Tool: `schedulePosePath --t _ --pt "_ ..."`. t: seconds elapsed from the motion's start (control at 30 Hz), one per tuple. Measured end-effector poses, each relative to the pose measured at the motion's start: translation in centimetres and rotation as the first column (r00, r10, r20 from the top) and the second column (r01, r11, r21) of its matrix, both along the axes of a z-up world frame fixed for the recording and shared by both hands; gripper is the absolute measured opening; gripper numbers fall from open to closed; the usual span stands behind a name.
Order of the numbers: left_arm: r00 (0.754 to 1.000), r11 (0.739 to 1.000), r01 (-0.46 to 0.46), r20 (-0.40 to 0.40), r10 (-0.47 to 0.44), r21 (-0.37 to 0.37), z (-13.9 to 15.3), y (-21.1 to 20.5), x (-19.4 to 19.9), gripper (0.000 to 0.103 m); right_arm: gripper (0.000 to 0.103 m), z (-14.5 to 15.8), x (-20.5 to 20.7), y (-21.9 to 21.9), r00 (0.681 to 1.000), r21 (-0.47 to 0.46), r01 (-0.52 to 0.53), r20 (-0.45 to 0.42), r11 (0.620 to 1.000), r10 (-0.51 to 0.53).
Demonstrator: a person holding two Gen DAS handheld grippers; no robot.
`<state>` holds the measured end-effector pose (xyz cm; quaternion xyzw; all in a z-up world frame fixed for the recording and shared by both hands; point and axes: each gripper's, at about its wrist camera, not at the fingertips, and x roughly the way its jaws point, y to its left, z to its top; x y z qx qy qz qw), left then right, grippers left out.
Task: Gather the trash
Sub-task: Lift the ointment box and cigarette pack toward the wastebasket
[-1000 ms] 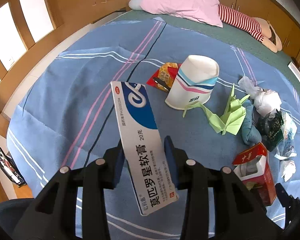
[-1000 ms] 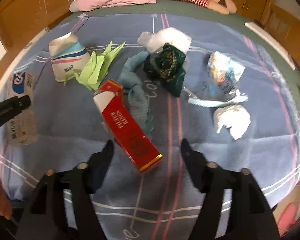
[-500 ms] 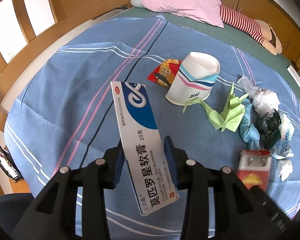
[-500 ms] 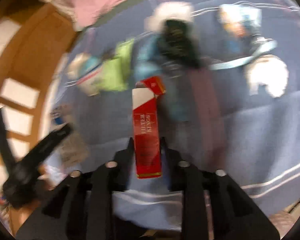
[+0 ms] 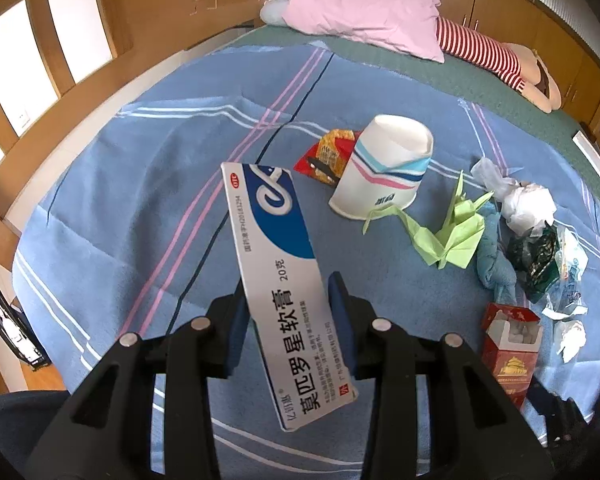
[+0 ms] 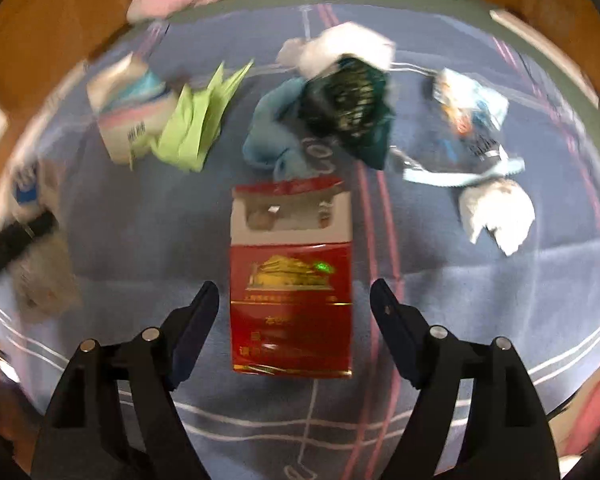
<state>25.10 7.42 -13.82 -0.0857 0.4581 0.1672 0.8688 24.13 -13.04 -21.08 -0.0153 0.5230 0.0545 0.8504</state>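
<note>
Blue striped bedspread [image 5: 148,184], crossed by pink, white and dark lines, covers the bed; a pink pillow [image 5: 364,12] lies at its far end against wooden panelling. Landmark for all positions: the white paper cup [image 5: 384,172], lying tipped on the bedspread.

Left gripper [image 5: 286,312]: jaws clamped on a white-and-blue ointment box [image 5: 280,280], held above the bedspread on the near side of the cup, its long axis running away from the camera.

Right gripper [image 6: 294,312]: jaws wide apart, one on either side of an open red cigarette pack [image 6: 291,276] that lies between them, lid end pointing away. No finger touches the pack. This view is motion-blurred.

Trash around the cup, left wrist view:
- red-and-yellow snack wrapper [image 5: 328,154], touching the cup's far-left side;
- green folded-paper crane [image 5: 448,232], just right of the cup, one strip reaching its rim;
- light-blue cloth [image 5: 492,256], beyond the crane;
- crumpled white tissue [image 5: 520,200] and dark green wrapper [image 5: 534,252], further right;
- clear printed plastic bag [image 5: 570,276] and a torn white paper scrap [image 5: 570,332], furthest right;
- the cigarette pack [image 5: 508,344], well right of the cup and nearer the camera.
</note>
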Motion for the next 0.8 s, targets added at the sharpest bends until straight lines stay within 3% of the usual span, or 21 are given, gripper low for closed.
schedulePosePath --t 0.13,0.3,0.47,0.63,0.8 --pt "0.998 1.0 0.024 0.057 -0.025 0.01 0.9 -0.5 -0.5 0.039 0.055 0.5 -0.7 -0.4 1.0 0.061 0.012 0.012 0.998 -0.013" --pt "0.978 0.995 0.095 0.188 -0.093 -0.004 3.1 -1.7 -2.5 0.039 0.055 4.3 -3.0 -2.8 0.992 0.096 0.021 0.125 0.995 -0.033" --pt "0.91 0.971 0.237 0.342 -0.236 0.04 6.7 -4.6 -7.3 0.039 0.055 9.1 -8.7 -7.3 0.973 0.175 -0.015 0.23 0.984 -0.026" --pt "0.86 0.947 0.317 0.407 -0.309 0.05 10.4 -7.1 -12.4 0.039 0.055 14.0 -15.0 -10.5 0.941 0.166 -0.029 0.338 0.986 -0.029" --pt "0.807 0.92 0.365 0.446 -0.388 0.14 13.4 -9.8 -18.0 0.039 0.055 16.8 -20.8 -13.9 0.909 0.185 -0.008 0.411 0.983 -0.07"
